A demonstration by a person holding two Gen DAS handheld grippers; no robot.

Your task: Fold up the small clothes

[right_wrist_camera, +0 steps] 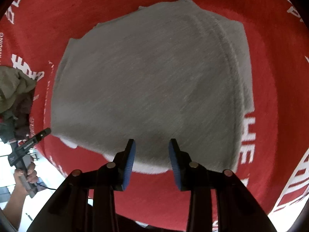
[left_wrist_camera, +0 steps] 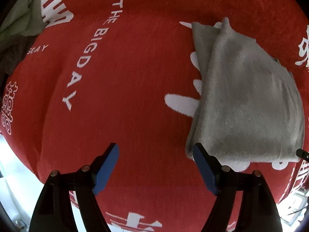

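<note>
- The grey garment (right_wrist_camera: pixel 146 85) lies folded on the red blanket (left_wrist_camera: pixel 125 67), and from where I sit it looks like a compact, layered packet already

- My right gripper (right_wrist_camera: pixel 151 154) is the nearer one: its blue pads (right_wrist_camera: pixel 129 162) stand apart with nothing between them, poised over the near edge of the cloth, which fills nearly the whole right wrist view straight ahead of the fingers

- My left gripper (left_wrist_camera: pixel 154 166) is also spread wide and holds nothing; the garment sits off to its right, with the near left corner of the fold just beside the right-hand pad (left_wrist_camera: pixel 202 166); I cannot tell whether they touch

- In the left wrist view the packet's long axis runs away from the fingers, tilting a little to the left at the far end, where two layered edges show

- A stitched hem runs down the right side of the cloth in the right wrist view, roughly along that same axis

- I judge the next move turns on this: the cloth is dead ahead of the right fingers but sideways of the left, so the left would have to swing rightward to reach an edge

- An olive garment (left_wrist_camera: pixel 21 17) lies bunched with something darker at the far left, well apart from both grippers, probably waiting its turn
</note>
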